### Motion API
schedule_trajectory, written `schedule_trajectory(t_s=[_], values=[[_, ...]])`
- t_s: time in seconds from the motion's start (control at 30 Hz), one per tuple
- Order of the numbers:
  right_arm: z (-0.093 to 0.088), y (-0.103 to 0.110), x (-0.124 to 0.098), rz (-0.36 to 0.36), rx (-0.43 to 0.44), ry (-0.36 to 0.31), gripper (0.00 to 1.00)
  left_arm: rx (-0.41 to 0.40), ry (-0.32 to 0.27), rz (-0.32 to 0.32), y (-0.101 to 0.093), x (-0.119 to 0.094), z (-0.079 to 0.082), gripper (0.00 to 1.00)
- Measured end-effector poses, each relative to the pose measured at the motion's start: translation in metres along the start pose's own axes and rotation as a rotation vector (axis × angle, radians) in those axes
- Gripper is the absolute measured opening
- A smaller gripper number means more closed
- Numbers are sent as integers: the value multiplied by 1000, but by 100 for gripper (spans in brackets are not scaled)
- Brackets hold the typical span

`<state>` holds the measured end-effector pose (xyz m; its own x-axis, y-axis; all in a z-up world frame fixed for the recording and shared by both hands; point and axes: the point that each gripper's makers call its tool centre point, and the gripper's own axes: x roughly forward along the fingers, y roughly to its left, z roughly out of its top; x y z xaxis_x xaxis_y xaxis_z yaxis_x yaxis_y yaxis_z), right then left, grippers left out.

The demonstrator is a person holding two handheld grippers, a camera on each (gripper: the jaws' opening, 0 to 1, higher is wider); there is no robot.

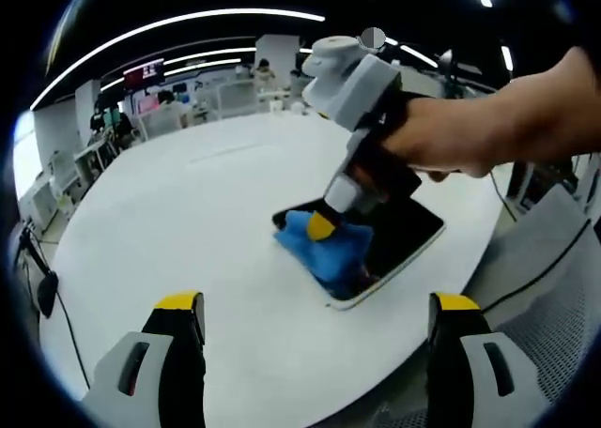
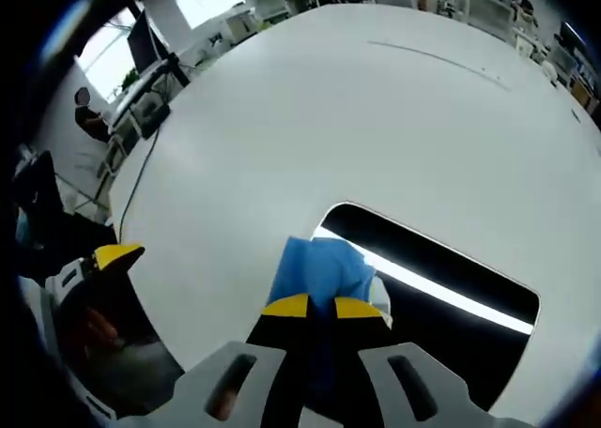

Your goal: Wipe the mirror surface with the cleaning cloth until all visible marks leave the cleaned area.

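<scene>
Currently, in the left gripper view, the left gripper [image 1: 315, 308] has its jaws spread wide at the bottom of the frame, with nothing between them, above the white table [image 1: 188, 212]. At about 1 o'clock from the jaws lies the mirror [image 1: 404, 236] (a dark rectangular panel with a pale edge), flat on the table near its edge. The right gripper [image 1: 322, 226], gripped by a hand [image 1: 451, 137], presses the blue cleaning cloth [image 1: 329, 250] onto the mirror's near end.

Next, in the right gripper view, the right gripper's jaws stand narrow, pinching the cloth against the mirror's 9 o'clock end; a bright ceiling-light reflection crosses the glass. One yellow-tipped jaw of the left gripper shows at 8 o'clock
</scene>
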<state>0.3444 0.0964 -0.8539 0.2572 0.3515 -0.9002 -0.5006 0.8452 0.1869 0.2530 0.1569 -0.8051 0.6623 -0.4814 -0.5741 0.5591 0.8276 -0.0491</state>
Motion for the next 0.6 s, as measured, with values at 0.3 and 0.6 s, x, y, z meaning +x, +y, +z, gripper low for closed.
schedule_trajectory(t_s=[0.3,0.6], values=[[16,-8,7,-8,-28,5,2,0,1,-1,0,1,0,100],[33,-17,15,-11,-31,4,1,-10,-1,0,1,1,-1,100]])
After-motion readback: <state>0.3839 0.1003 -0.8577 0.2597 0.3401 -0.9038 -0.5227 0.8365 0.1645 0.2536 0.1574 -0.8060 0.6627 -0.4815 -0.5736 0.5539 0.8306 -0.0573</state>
